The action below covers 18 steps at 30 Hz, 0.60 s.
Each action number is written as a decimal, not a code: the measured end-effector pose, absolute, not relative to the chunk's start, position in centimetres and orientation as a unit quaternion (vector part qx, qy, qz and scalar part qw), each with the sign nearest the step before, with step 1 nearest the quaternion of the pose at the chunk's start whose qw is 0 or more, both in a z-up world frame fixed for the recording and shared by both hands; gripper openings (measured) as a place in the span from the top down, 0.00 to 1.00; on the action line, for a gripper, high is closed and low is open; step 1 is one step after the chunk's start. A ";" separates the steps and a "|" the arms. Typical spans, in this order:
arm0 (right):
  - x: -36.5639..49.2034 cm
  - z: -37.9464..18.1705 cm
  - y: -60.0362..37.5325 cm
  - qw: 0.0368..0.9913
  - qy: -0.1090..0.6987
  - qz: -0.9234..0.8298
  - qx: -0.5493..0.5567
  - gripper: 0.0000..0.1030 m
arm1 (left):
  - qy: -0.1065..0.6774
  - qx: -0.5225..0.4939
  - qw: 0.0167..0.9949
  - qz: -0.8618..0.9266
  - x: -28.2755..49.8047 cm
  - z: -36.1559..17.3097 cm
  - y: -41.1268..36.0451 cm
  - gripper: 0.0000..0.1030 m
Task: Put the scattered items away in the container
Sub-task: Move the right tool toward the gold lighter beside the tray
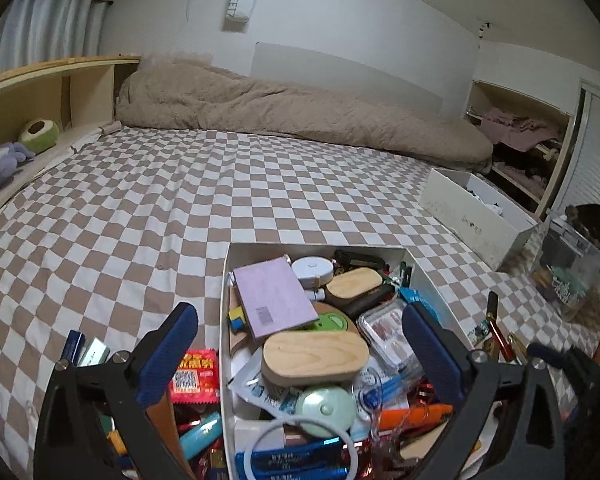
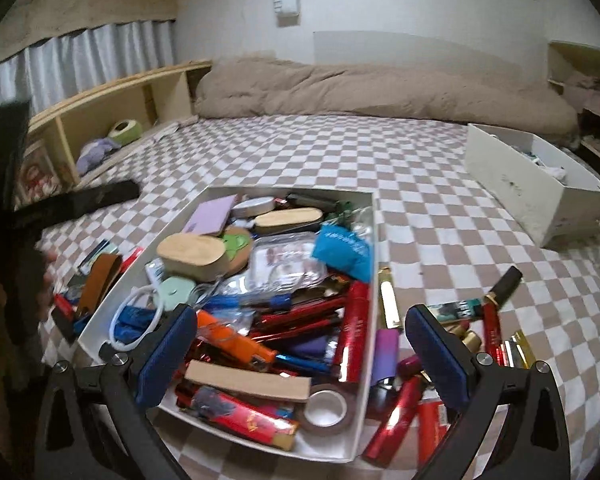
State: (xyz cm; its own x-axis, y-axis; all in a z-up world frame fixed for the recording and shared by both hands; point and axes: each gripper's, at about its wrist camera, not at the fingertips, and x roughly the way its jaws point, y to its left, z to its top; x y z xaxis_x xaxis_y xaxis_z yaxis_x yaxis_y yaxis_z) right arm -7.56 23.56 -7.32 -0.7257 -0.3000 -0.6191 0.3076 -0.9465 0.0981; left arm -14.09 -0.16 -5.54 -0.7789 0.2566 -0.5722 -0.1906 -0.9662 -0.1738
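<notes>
Container (image 2: 370,264), a white box crammed with items, sits on our checkered bedspread (image 2: 440,200); our left gripper (image 1: 300,344) and right gripper (image 2: 300,344) hover released, red tubes (image 2: 396,416) at four o'clock.

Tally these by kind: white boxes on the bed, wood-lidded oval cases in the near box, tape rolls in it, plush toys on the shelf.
White boxes: 2
Wood-lidded oval cases: 2
Tape rolls: 1
Plush toys: 2
Total: 7
</notes>
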 end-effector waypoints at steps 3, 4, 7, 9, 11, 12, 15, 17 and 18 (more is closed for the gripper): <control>-7.8 -7.2 24.5 0.147 0.003 -0.934 0.325 0.00 | -0.052 -0.317 0.116 0.940 -13.5 -6.0 -0.2 0.00; -7.8 -7.2 24.7 0.142 0.005 -0.935 0.323 0.00 | -0.049 -0.318 0.114 0.940 -13.3 -6.2 -0.2 0.00; -7.9 -7.2 25.5 0.123 0.007 -0.940 0.318 0.00 | -0.042 -0.319 0.108 0.941 -12.7 -6.4 -0.1 0.00; -8.1 -7.2 26.1 0.118 0.001 -0.941 0.316 0.00 | -0.040 -0.319 0.107 0.941 -12.5 -6.6 0.0 0.00; -8.1 -7.2 26.6 0.111 -0.004 -0.943 0.314 0.00 | -0.034 -0.320 0.105 0.941 -12.1 -6.8 0.2 0.00; -8.1 -7.2 26.8 0.108 -0.004 -0.943 0.313 0.00 | -0.030 -0.320 0.104 0.941 -12.0 -6.9 0.2 0.00; -8.1 -7.1 27.1 0.099 0.003 -0.945 0.311 0.00 | -0.019 -0.319 0.099 0.942 -11.6 -7.1 0.6 0.00; -8.1 -7.1 27.2 0.095 0.006 -0.946 0.310 0.00 | -0.014 -0.319 0.097 0.943 -11.3 -7.3 0.7 0.00; -8.2 -7.1 27.3 0.094 0.007 -0.946 0.309 0.00 | -0.013 -0.319 0.098 0.943 -11.2 -7.4 0.8 0.00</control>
